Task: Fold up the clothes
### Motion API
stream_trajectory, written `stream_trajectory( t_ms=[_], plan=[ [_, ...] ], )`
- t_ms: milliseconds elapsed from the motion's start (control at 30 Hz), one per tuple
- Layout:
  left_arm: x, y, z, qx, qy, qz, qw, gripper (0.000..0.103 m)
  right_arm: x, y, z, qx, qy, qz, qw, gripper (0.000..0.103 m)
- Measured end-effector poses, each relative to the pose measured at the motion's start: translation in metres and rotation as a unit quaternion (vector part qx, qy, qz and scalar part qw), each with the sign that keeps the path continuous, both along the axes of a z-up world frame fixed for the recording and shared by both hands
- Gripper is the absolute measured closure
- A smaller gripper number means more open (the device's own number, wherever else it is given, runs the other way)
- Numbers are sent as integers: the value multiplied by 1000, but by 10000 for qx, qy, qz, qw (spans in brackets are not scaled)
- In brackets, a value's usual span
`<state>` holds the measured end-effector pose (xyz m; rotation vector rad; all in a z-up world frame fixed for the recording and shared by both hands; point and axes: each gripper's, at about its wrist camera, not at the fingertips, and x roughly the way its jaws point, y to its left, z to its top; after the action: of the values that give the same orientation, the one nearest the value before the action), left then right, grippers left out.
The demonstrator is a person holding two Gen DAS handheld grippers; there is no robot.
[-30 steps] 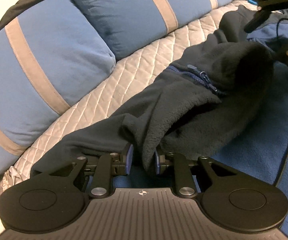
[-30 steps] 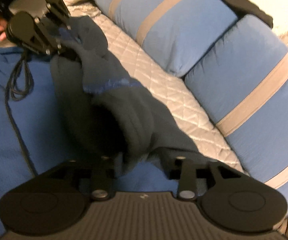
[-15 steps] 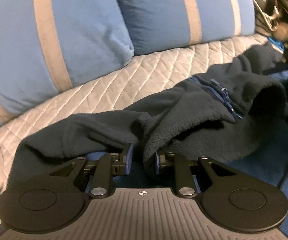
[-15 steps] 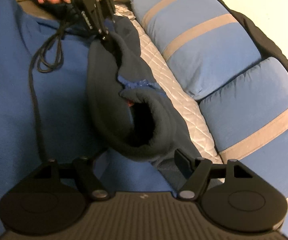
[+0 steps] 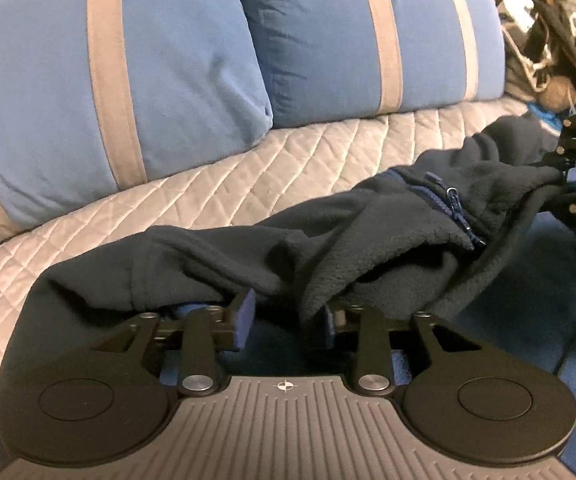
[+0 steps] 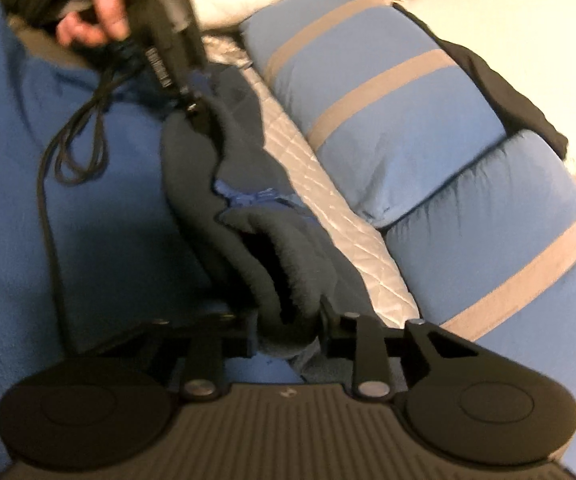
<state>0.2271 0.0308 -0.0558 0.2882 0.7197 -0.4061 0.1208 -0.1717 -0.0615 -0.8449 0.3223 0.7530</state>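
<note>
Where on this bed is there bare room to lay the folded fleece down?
The quilted cover lies bare between the striped pillows and the dark fleece. The blue blanket is free apart from a black cable. Crowded: the clutter at the far end.

Left gripper (image 5: 288, 320) just loosened; right gripper (image 6: 288, 330) just clamped.

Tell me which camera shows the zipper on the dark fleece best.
The left wrist view. There the zipper on the dark fleece is sharp, with its pull and blue tape easy to make out. The right wrist view is blurred and shows only a smeared blue strip, with no pull visible.
</note>
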Motion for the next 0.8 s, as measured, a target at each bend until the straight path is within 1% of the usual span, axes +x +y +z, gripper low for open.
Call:
stream_trajectory(
  t_ms=[33,133,233,300,367,400,433,500,533,600,733,767,800],
  plan=[
    [-2,1,2,-55,-40,-3,10000,63,2,-3,3,58,43,-21,10000,78],
    [-10,1,9,-238,-102,-35,9997,63,6,-8,11,127,89,-34,9999,80],
    [-22,-1,16,-298,-272,-193,9990,62,11,-10,19,187,134,-77,9997,81],
    [-32,-1,24,-390,-357,-377,9979,55,15,-10,24,227,117,-130,9996,81],
    [-42,-3,31,-438,-483,-638,9958,42,19,-11,27,187,62,-137,9997,81],
    [-48,-4,33,-426,-563,-803,9943,40,21,-12,28,189,81,-134,9997,81],
    [-52,-6,32,-283,-649,-1001,9924,36,22,-12,29,193,101,-122,9997,81],
    [-61,-11,30,7,-815,-1382,9870,35,24,-13,32,167,104,-78,9998,81],
    [-62,-13,24,182,-856,-1455,9855,35,26,-14,34,181,130,-73,9997,81],
    [-60,-17,12,488,-915,-1459,9839,35,29,-16,38,217,183,-68,9996,81],
    [-47,-21,-7,844,-1179,-1394,9796,35,30,-18,44,287,222,-67,9993,81],
    [-43,-22,-9,835,-1224,-1401,9790,35,30,-19,45,307,252,-55,9992,81],
    [-40,-23,-10,789,-1248,-1505,9775,35,30,-19,45,311,273,-35,9991,81]
  ],
)
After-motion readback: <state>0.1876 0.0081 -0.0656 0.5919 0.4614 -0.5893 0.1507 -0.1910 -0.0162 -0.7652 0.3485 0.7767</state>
